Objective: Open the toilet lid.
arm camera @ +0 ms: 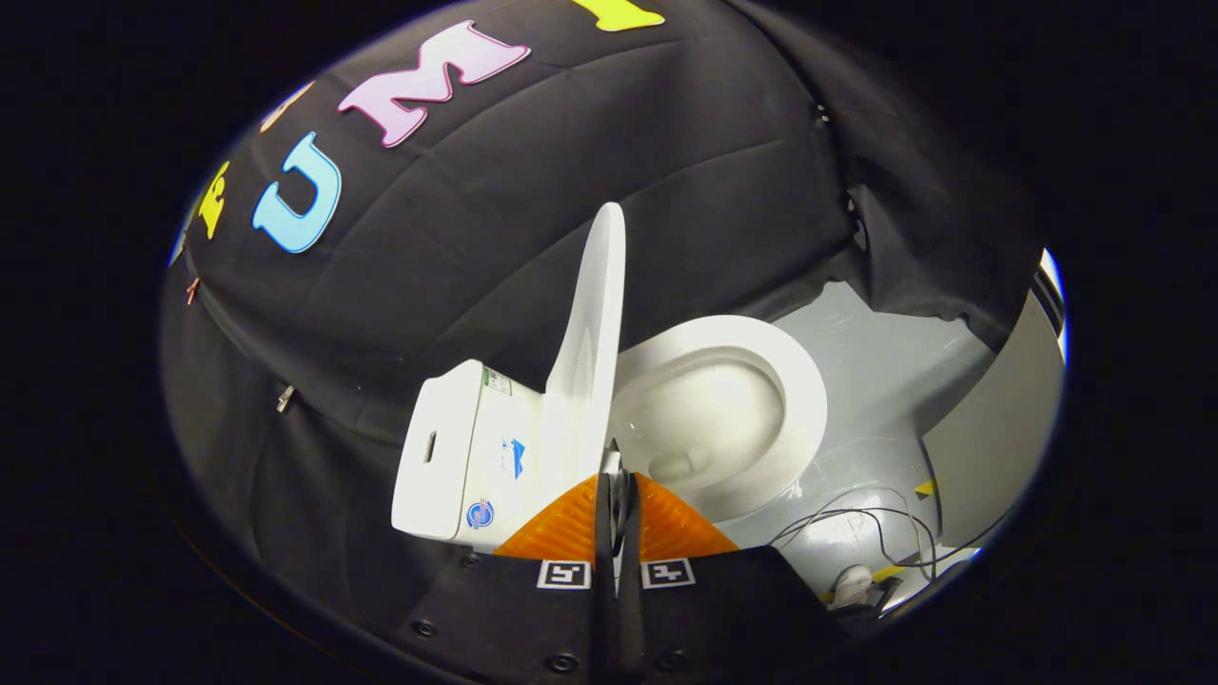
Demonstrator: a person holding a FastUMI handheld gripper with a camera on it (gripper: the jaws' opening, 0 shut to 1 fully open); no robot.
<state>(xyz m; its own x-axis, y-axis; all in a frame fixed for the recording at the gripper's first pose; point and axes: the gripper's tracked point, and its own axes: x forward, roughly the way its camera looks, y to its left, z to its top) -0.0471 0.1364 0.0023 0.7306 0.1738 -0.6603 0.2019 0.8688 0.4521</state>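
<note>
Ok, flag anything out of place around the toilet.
Loose cables trail across the grey floor beside the toilet bowl. Otherwise nothing odd: the lid stands raised, undamaged, with the gripper closed at its lower edge.

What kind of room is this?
Probably a mock-up bathroom in a test booth: a toilet with its lid raised, black cloth wall, loose cables. The hand-held gripper is shut.
</note>
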